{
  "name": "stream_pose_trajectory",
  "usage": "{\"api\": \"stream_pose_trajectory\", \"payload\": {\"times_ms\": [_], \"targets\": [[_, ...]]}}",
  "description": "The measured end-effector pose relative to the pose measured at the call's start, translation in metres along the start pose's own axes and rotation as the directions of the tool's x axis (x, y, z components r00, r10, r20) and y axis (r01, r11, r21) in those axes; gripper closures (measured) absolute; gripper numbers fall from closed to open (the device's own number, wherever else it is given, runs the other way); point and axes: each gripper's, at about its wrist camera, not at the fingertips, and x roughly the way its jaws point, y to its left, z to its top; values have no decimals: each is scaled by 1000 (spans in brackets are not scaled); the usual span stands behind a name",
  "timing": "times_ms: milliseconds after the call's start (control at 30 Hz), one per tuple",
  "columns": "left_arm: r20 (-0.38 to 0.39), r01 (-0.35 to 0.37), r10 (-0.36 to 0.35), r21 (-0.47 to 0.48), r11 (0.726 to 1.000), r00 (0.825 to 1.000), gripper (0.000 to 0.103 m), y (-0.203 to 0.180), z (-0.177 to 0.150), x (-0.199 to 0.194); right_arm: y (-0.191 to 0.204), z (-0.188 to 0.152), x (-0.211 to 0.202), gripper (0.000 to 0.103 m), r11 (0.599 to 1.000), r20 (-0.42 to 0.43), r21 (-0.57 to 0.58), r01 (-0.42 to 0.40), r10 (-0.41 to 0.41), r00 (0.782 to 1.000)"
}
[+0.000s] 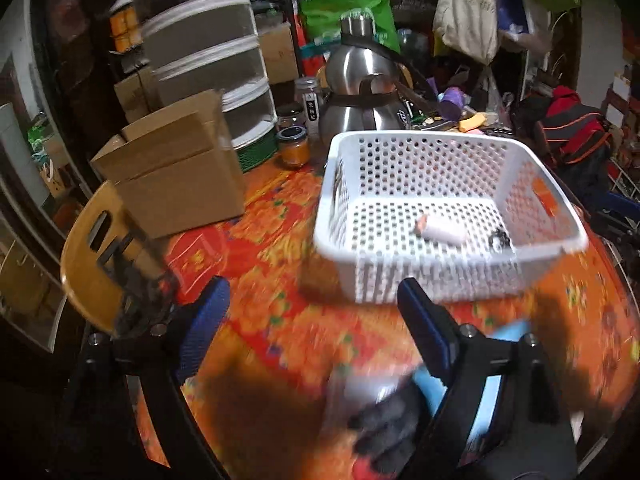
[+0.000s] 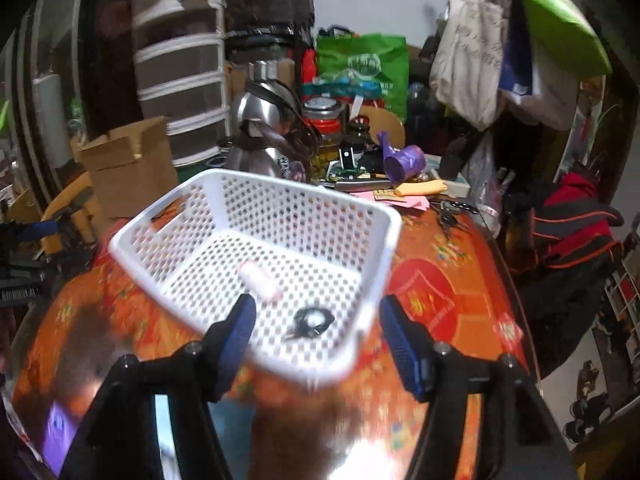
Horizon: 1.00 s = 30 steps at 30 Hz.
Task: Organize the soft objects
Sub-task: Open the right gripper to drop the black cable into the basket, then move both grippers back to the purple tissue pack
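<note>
Left gripper (image 1: 312,308) and right gripper (image 2: 316,332): black angular arms fastened with silver screws. Each finger carries a blue textured pad (image 2: 402,346). A black glove (image 1: 384,428) covers one hand.

I'm in a crowded home, at a table (image 1: 280,320) under an orange flowered oilcloth, in what looks like a dining corner used for storage. Beyond my basket (image 2: 256,264) stand a steel kettle (image 1: 360,92), food jars (image 2: 326,136) and a cardboard box (image 1: 176,168). A plastic drawer tower (image 2: 180,68) rises behind them. Tote bags (image 2: 468,60) hang on the wall, a green shopping bag (image 2: 360,68) sits at the back, and a red backpack (image 2: 572,220) slumps to the right. A wooden chair (image 1: 92,256) stands beside the table.
</note>
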Motion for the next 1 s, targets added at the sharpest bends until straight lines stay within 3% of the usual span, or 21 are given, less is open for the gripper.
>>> {"api": "stream_pose_trajectory", "payload": {"times_ms": [100, 267, 367, 500, 700, 1000], "targets": [[58, -3, 4, -23, 1000, 998, 19, 14, -54, -35, 5, -56, -36, 39, 1000, 50, 8, -6, 6, 999], [170, 32, -16, -91, 995, 985, 19, 33, -147, -93, 33, -147, -81, 39, 991, 103, 53, -122, 116, 988], [207, 27, 2, -136, 990, 978, 18, 39, -197, -118, 53, -185, -96, 39, 975, 118, 97, -199, 187, 975], [195, 20, 10, -151, 988, 981, 18, 37, -253, -136, 78, -213, -108, 39, 963, 124, 104, -249, 236, 964], [198, 35, -9, -127, 991, 980, 19, 24, -294, -142, 123, -229, -117, 39, 954, 112, -1, -301, 299, 948], [220, 114, -93, -86, 990, 971, 19, 6, -304, -129, 157, -236, -106, 40, 936, 81, -55, -348, 351, 933]]}}
